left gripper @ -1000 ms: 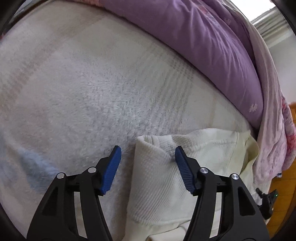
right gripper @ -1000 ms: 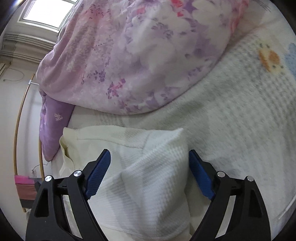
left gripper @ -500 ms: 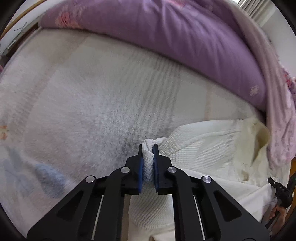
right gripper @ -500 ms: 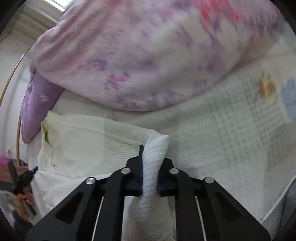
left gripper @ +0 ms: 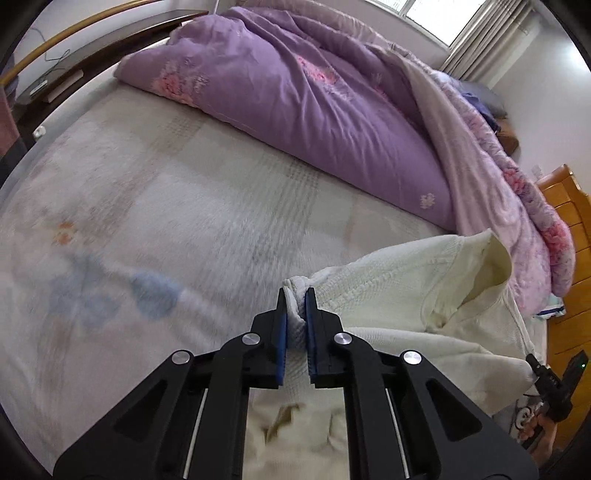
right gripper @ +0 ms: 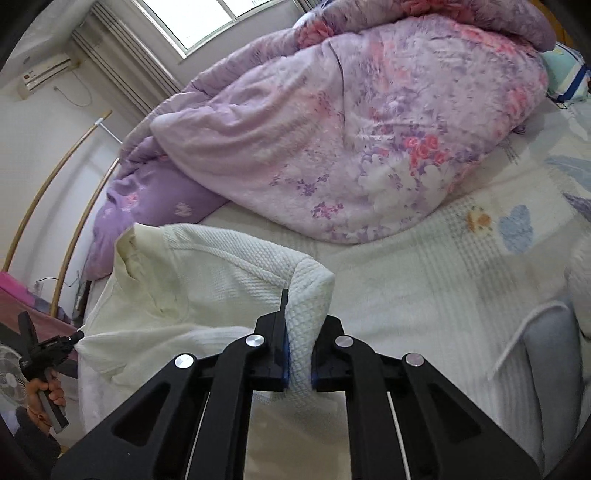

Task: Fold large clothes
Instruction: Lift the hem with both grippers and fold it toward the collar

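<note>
Left wrist view: the white garment [left gripper: 406, 295], a waffle-knit top with a cream lining at the neck, lies at the near right part of the bed, one bunched corner raised off the sheet.
Garment in right wrist view: the same white garment [right gripper: 229, 266] spreads from the near centre toward the left edge of the bed, with a fold of it standing up between the black fingers.
Left gripper [left gripper: 295, 314]: jaws drawn together on the bunched corner of the garment, blue pads pressing it from both sides.
Right gripper [right gripper: 299, 354]: jaws pinched on a thick fold of the garment, which arches over the pads and hides part of the right one.
Other gripper seen: the right gripper shows at the far right edge of the left wrist view, held in a hand [left gripper: 546, 428]; the left gripper shows at the left edge of the right wrist view, a hand [right gripper: 48, 391] around its handle.
Bed sheet [left gripper: 166, 206]: pale, with faint checks and blue and orange prints, under the garment.
Purple quilt [left gripper: 314, 110]: heaped across the far side of the bed, just beyond the garment.
Floral quilt [right gripper: 351, 129]: pink and lilac, piled beside the purple one.
Wooden drawers [left gripper: 569, 229]: beside the bed at the right.
Window [right gripper: 207, 18]: behind the quilts.
</note>
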`<action>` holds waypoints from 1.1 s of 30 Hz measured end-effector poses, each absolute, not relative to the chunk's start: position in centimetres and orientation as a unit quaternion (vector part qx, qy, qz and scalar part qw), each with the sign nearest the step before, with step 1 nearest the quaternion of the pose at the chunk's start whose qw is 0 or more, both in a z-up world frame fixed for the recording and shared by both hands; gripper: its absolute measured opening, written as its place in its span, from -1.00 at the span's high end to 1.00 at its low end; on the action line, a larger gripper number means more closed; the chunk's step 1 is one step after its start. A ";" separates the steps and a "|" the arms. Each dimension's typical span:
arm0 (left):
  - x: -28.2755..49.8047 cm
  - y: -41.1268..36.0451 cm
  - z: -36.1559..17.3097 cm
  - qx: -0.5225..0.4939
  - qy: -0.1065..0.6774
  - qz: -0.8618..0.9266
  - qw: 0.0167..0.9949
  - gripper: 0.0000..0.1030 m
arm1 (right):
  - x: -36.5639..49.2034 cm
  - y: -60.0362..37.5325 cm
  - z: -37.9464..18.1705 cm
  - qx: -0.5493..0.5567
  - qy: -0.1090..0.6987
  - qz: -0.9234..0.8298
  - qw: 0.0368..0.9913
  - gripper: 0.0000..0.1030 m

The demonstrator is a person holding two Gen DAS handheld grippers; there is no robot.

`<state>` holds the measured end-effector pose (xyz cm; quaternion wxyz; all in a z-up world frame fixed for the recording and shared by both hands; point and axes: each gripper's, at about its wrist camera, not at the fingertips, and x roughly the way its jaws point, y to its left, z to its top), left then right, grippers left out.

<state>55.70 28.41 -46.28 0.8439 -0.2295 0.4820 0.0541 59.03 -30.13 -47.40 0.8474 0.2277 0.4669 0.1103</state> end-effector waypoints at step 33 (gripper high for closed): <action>17.1 31.7 -53.1 -0.486 0.469 0.160 0.720 0.11 | 25.5 -37.7 -52.7 0.410 0.547 -0.068 0.726 -0.14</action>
